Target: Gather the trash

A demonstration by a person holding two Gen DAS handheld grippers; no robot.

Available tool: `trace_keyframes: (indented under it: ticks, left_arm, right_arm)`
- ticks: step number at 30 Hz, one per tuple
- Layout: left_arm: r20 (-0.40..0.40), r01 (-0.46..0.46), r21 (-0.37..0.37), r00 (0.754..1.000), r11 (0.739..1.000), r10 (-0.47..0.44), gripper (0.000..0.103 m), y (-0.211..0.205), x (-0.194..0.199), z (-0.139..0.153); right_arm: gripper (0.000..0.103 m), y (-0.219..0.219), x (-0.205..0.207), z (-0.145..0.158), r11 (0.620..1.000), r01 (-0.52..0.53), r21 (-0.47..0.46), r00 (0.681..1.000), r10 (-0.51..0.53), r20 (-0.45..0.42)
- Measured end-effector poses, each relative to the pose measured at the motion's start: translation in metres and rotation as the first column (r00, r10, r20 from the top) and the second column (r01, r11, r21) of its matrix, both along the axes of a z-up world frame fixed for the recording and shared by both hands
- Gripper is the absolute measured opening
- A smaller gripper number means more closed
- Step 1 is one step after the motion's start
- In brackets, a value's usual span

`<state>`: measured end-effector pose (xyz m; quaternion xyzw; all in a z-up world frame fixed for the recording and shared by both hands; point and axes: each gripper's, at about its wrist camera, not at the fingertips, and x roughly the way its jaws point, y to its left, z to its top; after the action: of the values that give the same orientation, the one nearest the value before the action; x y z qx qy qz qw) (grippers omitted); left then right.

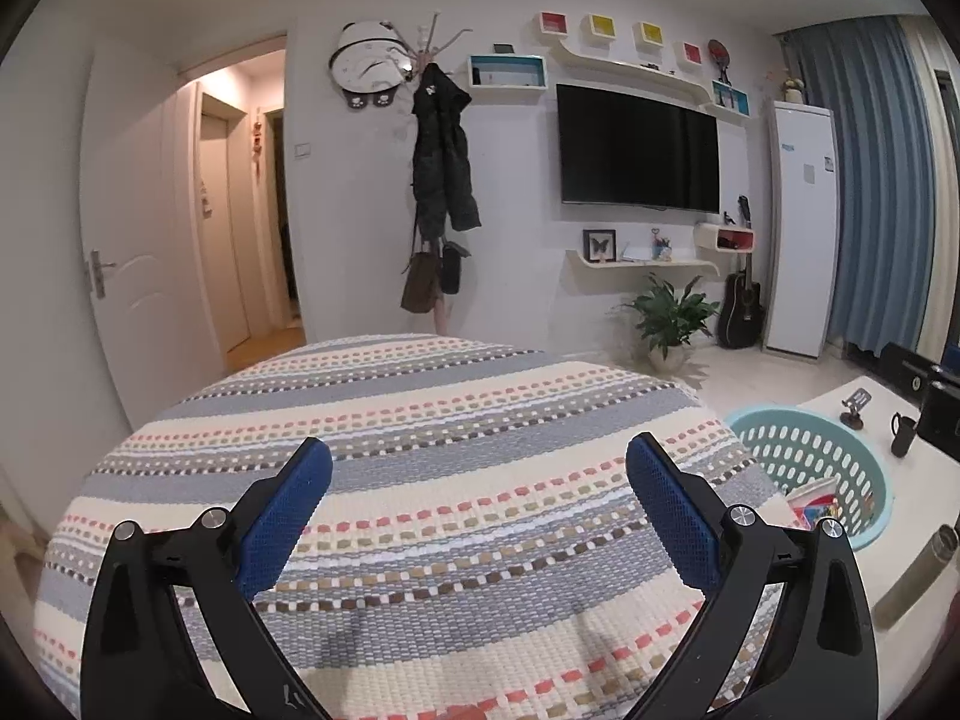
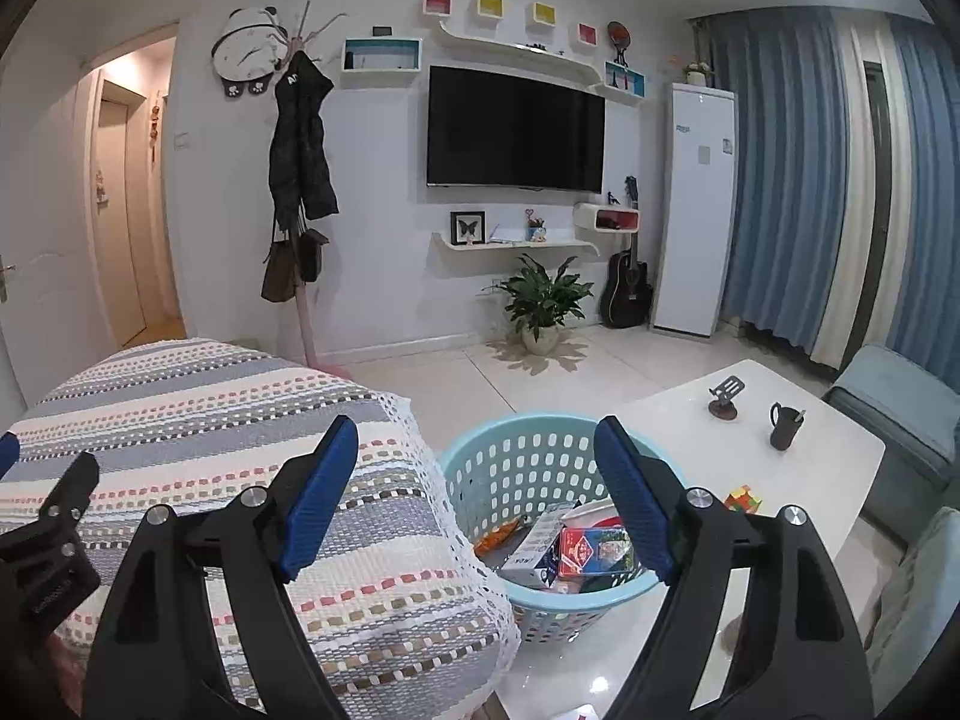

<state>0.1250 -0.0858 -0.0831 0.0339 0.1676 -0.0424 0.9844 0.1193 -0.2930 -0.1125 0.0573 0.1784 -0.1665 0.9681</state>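
Observation:
A light blue perforated basket (image 2: 510, 462) stands on the floor between the striped woven cover (image 2: 210, 408) and the white low table (image 2: 810, 420). Inside it lie several pieces of trash, among them a red carton (image 2: 594, 549) and a white box (image 2: 534, 543). My right gripper (image 2: 474, 480) hovers open above the basket's left side, with nothing between its blue pads (image 2: 321, 495). My left gripper (image 1: 480, 507) is open wide over the striped cover (image 1: 420, 420), empty. The basket (image 1: 810, 462) shows at the right of the left wrist view. Part of the left gripper's body (image 2: 48, 534) shows at the left edge of the right wrist view.
On the white table stand a black mug (image 2: 785, 425), a phone stand (image 2: 726, 396) and a colourful cube (image 2: 744, 499). A metal bottle (image 1: 918, 576) lies on the table. A potted plant (image 2: 543, 306), a guitar (image 2: 627, 288), a coat rack (image 2: 300, 180) and a grey sofa (image 2: 900, 414) surround the floor.

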Motion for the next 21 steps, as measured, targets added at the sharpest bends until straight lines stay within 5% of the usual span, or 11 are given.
trace_keyframes:
  ticks: [21]
  left_arm:
    - [-0.007,-0.011,0.017,1.000,1.000,0.011,0.095,-0.003,0.001,0.001]
  right_arm:
    - [0.077,0.009,0.009,-0.002,0.999,-0.035,0.006,0.999,0.035,-0.003]
